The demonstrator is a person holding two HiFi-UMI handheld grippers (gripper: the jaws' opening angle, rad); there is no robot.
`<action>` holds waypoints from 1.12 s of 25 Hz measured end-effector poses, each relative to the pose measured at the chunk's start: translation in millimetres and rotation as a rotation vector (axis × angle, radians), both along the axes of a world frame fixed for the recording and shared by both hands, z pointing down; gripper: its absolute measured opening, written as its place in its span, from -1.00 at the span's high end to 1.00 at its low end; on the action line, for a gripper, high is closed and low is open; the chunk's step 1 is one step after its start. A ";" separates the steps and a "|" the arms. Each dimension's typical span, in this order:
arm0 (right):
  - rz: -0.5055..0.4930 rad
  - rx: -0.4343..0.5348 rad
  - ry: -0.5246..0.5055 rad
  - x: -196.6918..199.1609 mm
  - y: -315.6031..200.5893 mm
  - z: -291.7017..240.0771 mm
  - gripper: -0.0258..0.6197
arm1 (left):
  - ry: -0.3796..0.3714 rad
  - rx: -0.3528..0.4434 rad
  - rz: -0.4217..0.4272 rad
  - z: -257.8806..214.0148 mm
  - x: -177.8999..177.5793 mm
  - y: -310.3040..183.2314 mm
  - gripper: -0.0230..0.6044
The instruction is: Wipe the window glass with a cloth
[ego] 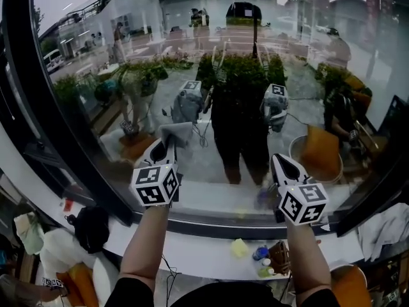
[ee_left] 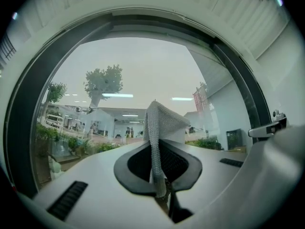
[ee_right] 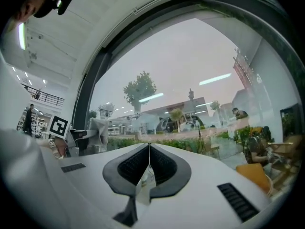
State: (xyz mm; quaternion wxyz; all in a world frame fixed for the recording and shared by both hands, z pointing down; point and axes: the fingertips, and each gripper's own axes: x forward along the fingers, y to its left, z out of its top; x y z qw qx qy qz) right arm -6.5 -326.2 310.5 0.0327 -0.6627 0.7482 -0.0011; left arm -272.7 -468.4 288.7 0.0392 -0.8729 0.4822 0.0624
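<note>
Grey mesh-weave cloth [ee_left: 162, 120] stands creased, pinched in left gripper [ego: 165, 151].

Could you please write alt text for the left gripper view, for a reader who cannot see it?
The left claw is shut on a grey mesh cloth, which stands up in front of the window glass. Through the glass, trees and low buildings show.

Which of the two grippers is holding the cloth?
The left gripper: a grey cloth is pinched between its jaws, while the right gripper is shut on nothing.
</note>
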 end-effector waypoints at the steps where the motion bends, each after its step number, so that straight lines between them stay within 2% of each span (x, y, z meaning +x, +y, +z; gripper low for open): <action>1: 0.007 0.003 -0.002 3.6 0.9 -3.3 0.83 | 0.000 0.003 -0.001 -2.5 0.4 -1.1 0.87; 12: 0.044 -0.002 0.013 14.6 4.2 -9.9 0.83 | -0.012 0.005 0.052 -10.8 33.7 -9.9 0.87; 19: 0.057 -0.005 0.005 22.3 -0.1 -8.2 0.83 | -0.013 0.026 0.034 -10.7 36.0 -18.5 0.87; 28: 0.061 -0.017 0.008 27.8 -17.1 -10.2 0.83 | -0.030 0.006 0.108 -10.0 67.4 -11.8 0.87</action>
